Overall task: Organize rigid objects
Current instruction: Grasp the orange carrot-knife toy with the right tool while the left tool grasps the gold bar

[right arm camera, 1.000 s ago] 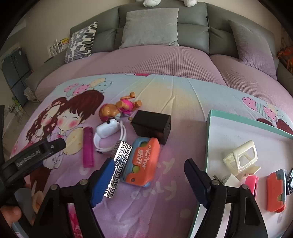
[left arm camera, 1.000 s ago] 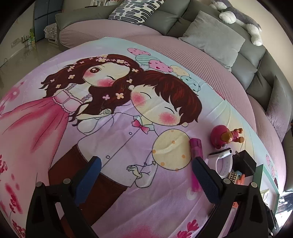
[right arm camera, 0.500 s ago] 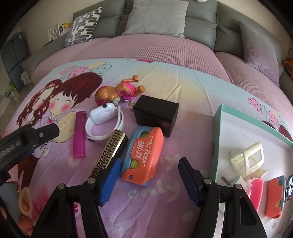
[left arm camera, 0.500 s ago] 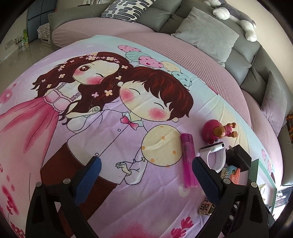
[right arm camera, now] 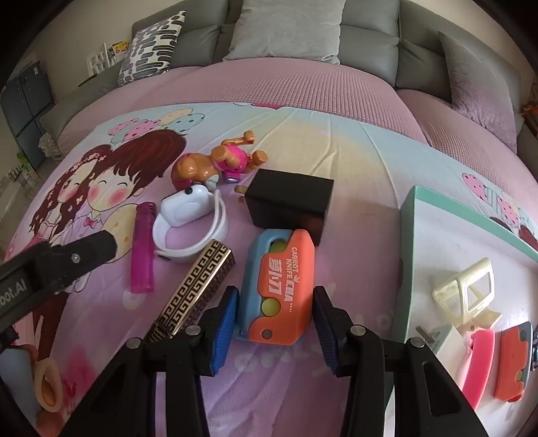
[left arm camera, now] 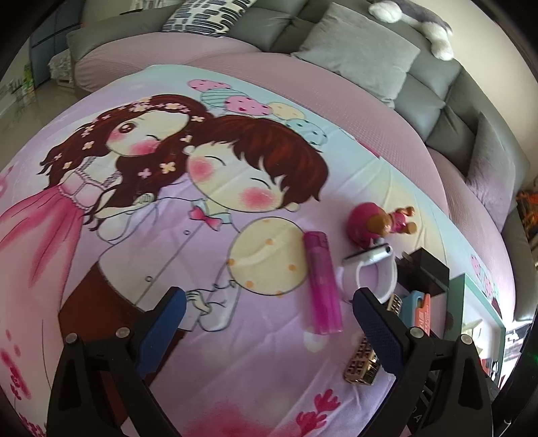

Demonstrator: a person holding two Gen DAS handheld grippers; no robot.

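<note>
Your right gripper is closing around the orange carrot knife, pads not yet touching it. The patterned gold bar crowds its ten o'clock side, the black box sits at twelve, and the tray rim lies at three. Your left gripper hangs wide open and empty over bare bedsheet.

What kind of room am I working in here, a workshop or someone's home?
Most likely a home living room: a grey sofa with loose cushions wraps behind, a plush toy sits on its back, and the work surface is a cartoon-printed sheet.
</note>
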